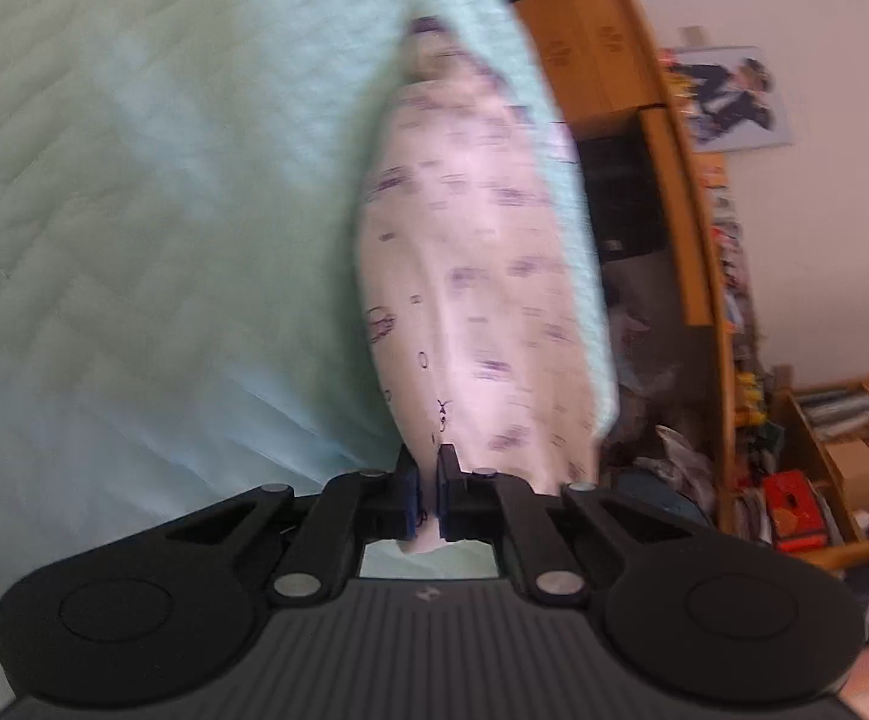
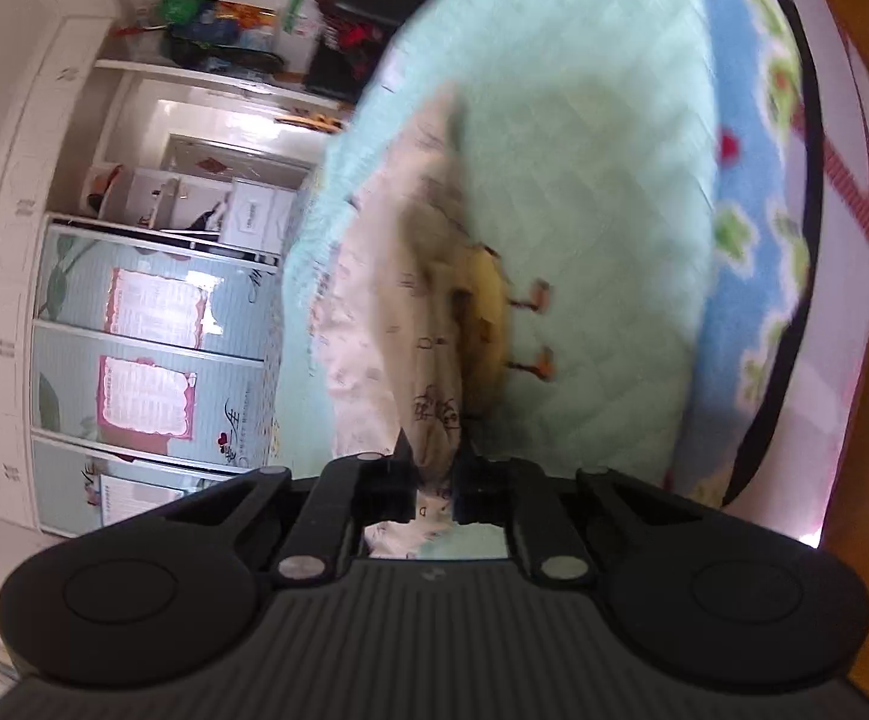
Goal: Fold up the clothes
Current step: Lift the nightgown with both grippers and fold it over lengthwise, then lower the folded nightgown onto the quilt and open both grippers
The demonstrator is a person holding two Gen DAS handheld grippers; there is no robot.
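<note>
Mint-green quilted bedspread (image 1: 164, 210) covers the bed and fills most of both views; both pictures are motion-blurred. At its far edge in the right wrist view lies a blue blanket (image 2: 752, 192) with green and red shapes. White printed garment (image 1: 482, 276) lies in 1 long, narrow band along the bedspread's edge beside the wooden shelving (image 1: 680, 192), stretched away from the left gripper (image 1: 427, 495). The left gripper's blue-padded fingers (image 1: 410, 498) are clenched on the garment's near end. In the right wrist view the garment (image 2: 374, 324) is bunched near the bedspread's edge facing the wardrobe (image 2: 134, 312). The right gripper (image 2: 434, 492) is clamped on a fold of it.
</note>
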